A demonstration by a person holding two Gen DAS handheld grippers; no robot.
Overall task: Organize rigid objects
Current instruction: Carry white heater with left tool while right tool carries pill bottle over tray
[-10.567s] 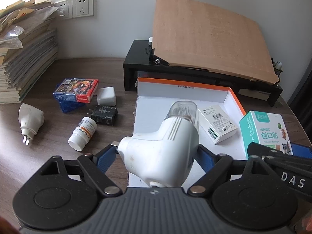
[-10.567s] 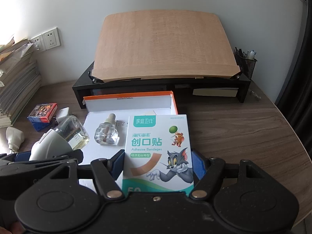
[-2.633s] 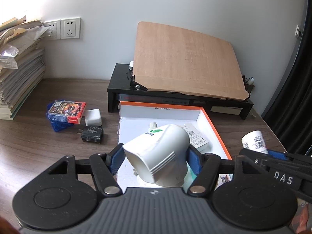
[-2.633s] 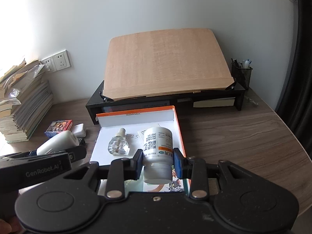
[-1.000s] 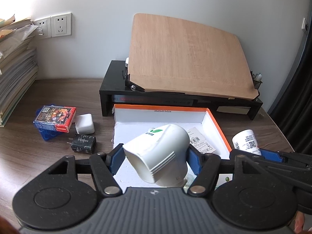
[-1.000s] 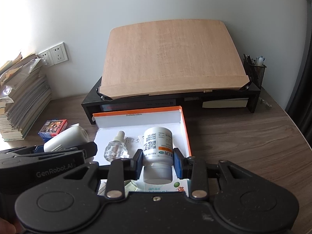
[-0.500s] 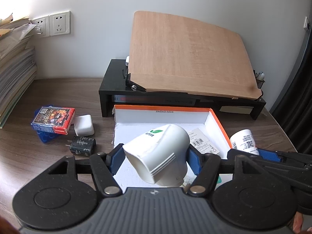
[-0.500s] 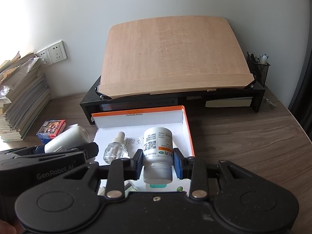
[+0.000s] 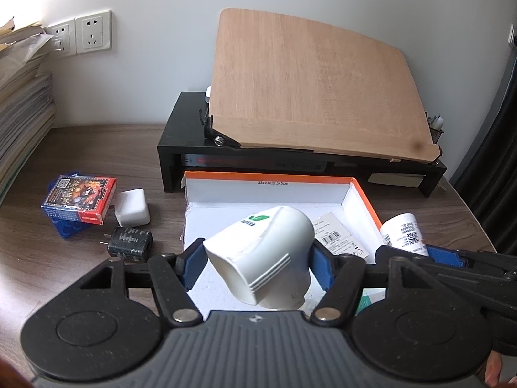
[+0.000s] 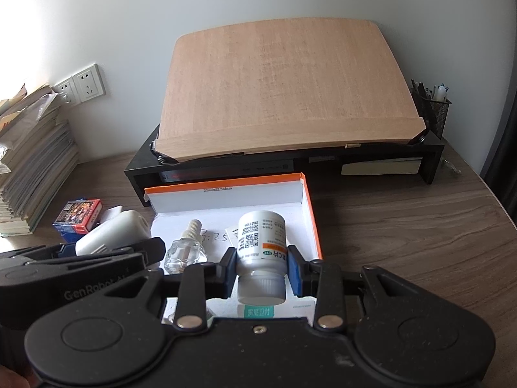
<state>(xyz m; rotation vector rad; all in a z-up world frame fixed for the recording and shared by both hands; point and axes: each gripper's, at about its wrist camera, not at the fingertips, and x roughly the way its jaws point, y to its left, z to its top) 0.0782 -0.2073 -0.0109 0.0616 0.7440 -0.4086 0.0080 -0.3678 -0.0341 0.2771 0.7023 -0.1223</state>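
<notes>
Right wrist view: my right gripper (image 10: pixel 261 266) clamps the white labelled pill bottle (image 10: pixel 261 252); my left gripper (image 9: pixel 257 266) clamps the white plastic plug-in vaporizer (image 9: pixel 263 258). Lower both inside the orange-rimmed white cardboard box (image 10: pixel 308 210), then release.

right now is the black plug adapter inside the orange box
No, the black plug adapter lies on the wooden desk, left of the orange box, near the white charger.

A white plastic plug-in vaporizer (image 9: pixel 265 258) with a green leaf logo tilts above the orange-rimmed white cardboard box (image 9: pixel 362 194). A white pill bottle (image 10: pixel 261 252) hangs cap-down over it, beside a clear glass refill bottle (image 10: pixel 185 252) lying inside.
</notes>
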